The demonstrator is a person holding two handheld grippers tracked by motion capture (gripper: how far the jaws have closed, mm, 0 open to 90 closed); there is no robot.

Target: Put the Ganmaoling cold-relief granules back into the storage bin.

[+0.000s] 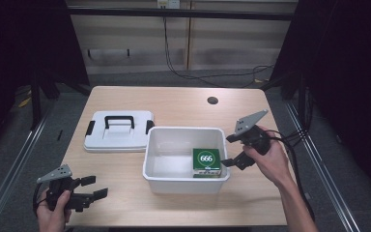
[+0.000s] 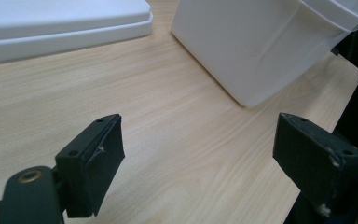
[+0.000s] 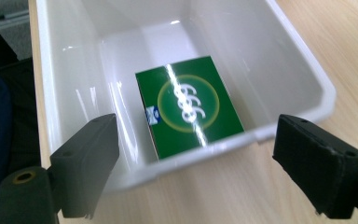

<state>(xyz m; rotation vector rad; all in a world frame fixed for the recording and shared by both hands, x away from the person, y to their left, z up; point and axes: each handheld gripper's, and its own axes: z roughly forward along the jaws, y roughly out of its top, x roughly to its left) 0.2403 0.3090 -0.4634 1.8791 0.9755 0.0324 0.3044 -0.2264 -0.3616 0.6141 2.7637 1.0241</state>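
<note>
Box (image 3: 186,107) lies beyond right tool (image 3: 196,172).

Green "666" box (image 1: 206,162) lies flat inside white bin (image 1: 149,145).

Small print on green box (image 1: 206,161) too small to read in high view, glare streak crossing its "666" in right gripper view, lid (image 2: 51,25) and white bin (image 2: 261,42) cut by frame edges in left gripper view

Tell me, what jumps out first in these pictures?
The bright green box marked 666 lies in the near right corner of the white tub at mid-table. The tub's white lid with a black handle lies flat to its left. The right gripper hangs open at the tub's right rim.
</note>
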